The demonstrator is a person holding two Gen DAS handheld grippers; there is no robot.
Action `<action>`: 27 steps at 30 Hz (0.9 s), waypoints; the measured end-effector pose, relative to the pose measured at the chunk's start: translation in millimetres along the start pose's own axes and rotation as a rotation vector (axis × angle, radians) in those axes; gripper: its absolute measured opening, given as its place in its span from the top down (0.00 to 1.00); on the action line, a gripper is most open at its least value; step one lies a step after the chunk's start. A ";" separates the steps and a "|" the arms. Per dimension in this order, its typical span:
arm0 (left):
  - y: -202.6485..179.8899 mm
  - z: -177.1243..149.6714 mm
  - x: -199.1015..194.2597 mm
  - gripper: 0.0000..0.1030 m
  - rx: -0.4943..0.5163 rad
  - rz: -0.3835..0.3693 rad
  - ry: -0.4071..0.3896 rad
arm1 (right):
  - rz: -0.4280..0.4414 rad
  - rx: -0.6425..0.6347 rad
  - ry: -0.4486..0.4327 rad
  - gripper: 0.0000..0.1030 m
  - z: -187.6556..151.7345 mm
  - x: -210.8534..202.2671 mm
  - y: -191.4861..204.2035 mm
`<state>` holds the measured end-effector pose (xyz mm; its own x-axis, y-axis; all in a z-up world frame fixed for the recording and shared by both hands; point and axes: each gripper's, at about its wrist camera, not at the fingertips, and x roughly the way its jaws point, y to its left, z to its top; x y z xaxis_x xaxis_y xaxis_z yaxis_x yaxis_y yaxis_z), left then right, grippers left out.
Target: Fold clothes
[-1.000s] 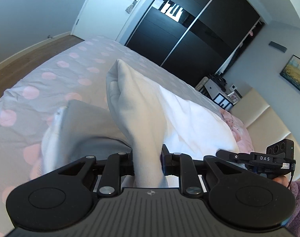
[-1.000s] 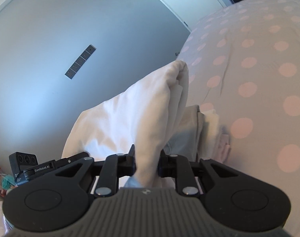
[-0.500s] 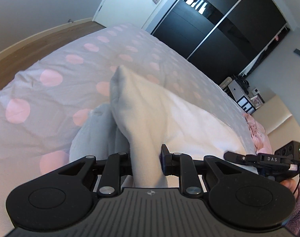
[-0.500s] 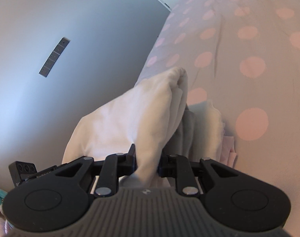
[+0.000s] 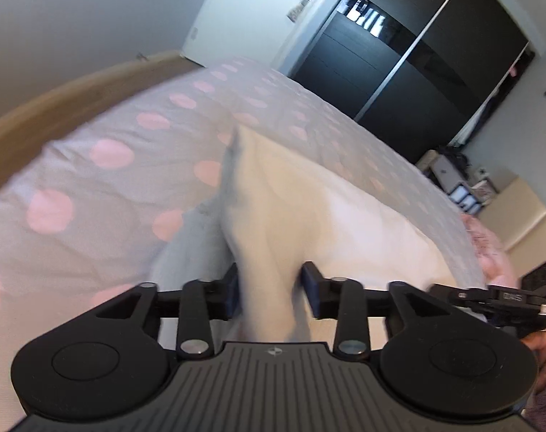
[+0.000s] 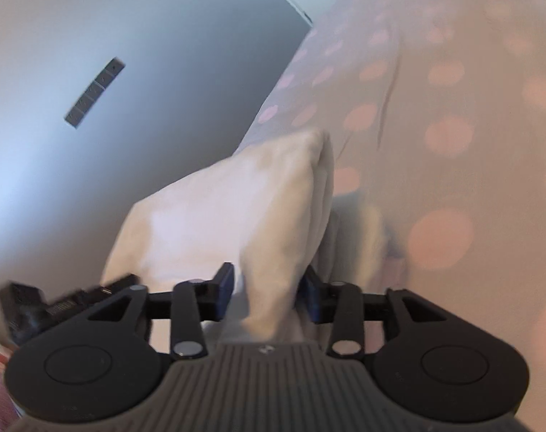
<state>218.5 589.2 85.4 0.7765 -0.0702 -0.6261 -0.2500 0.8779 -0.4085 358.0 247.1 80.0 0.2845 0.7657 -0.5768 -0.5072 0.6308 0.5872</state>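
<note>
A: Where is the folded white cloth garment?
B: On the pink-dotted grey bed cover, a fold between each hand-held gripper's opening jaws, left and right, pads apart.

Soft matt white cloth garment lying on a matt grey, pink-dotted fabric bedcover; glossy dark wardrobe doors reflecting light; ribbed matt black plastic forming each gripper body.
</note>
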 end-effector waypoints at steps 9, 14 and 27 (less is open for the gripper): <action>-55.7 17.7 -40.4 0.86 0.183 0.061 -0.221 | -0.116 -0.267 -0.128 0.68 19.5 -19.9 28.0; -64.7 13.2 3.8 0.89 0.210 0.126 -0.171 | -0.167 -0.362 -0.113 0.68 20.2 11.6 37.6; 2.2 -6.0 59.1 1.00 0.064 0.195 -0.057 | -0.244 -0.416 -0.051 0.67 10.3 71.9 51.6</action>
<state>260.3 584.1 43.5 0.7492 0.1295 -0.6496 -0.3631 0.9005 -0.2393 360.7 336.0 74.6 0.4696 0.6136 -0.6348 -0.7000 0.6969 0.1558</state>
